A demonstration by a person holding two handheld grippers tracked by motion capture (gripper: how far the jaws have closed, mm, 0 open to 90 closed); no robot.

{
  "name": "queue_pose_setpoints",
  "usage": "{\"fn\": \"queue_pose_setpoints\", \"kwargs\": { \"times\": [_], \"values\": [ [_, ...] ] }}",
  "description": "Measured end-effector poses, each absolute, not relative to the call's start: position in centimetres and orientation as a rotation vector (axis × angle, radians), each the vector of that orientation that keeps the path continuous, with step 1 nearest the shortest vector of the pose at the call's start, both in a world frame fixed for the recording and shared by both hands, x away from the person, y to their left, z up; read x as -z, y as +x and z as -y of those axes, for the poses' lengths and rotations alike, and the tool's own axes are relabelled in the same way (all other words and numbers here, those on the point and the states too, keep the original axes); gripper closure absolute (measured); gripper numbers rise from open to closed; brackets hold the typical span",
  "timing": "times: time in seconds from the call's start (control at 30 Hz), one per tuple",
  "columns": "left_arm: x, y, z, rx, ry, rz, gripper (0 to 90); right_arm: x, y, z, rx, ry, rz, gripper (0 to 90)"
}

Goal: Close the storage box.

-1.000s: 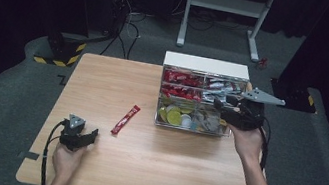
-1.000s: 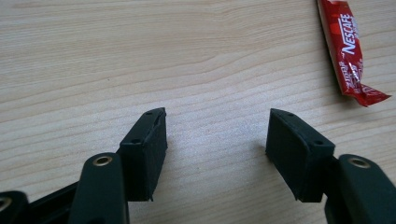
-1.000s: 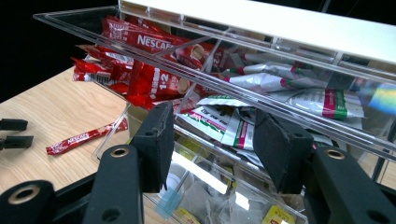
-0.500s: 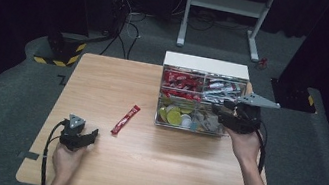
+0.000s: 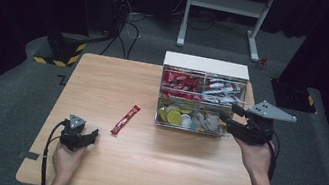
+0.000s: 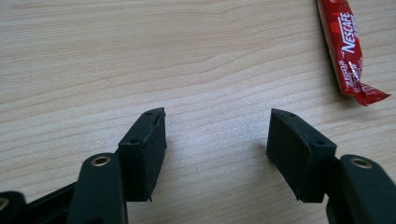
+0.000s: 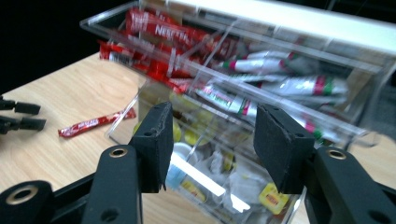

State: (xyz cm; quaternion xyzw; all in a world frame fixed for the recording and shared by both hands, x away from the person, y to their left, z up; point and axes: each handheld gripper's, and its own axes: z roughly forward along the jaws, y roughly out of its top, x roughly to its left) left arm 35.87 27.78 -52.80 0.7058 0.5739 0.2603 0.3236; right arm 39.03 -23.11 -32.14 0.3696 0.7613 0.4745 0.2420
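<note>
A red Nescafe sachet [image 5: 126, 119] lies flat on the wooden table [image 5: 114, 79], left of a clear organiser box [image 5: 206, 65]. The box holds red sachets, silver sachets and yellow and white pods in separate compartments. My left gripper [image 5: 91, 136] rests open on the table near the front left. In the left gripper view its jaws [image 6: 217, 116] are spread over bare wood, and the sachet [image 6: 350, 51] lies beyond the right jaw. My right gripper [image 5: 230, 112] is open at the box's front right corner. In the right gripper view it [image 7: 212, 109] points at the box's clear wall [image 7: 224, 154] and holds nothing.
A white stand [image 5: 228, 4] and cables [image 5: 124, 20] are on the dark floor beyond the table. In the right gripper view the sachet [image 7: 95, 123] and the left gripper [image 7: 21, 116] lie far to the left. Bare wood lies between the sachet and the table's front edge.
The right gripper has drawn back slightly toward the table's front, along the box's right side. The left gripper and the sachet have not moved.
</note>
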Motion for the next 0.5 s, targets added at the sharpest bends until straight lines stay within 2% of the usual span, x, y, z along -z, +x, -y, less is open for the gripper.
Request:
{"fn": "queue_pose_setpoints", "kwargs": {
  "times": [0.23,0.5],
  "values": [
    [52.8,35.9,-27.8,-0.683,1.851,-1.506,37.8,31.2,39.8,23.2,-1.300,1.010,-2.051,47.6],
    [52.8,35.9,-27.8,-0.683,1.852,-1.506,37.7,32.3,41.9,23.1,-1.279,1.073,-2.056,47.3]
  ]
}}
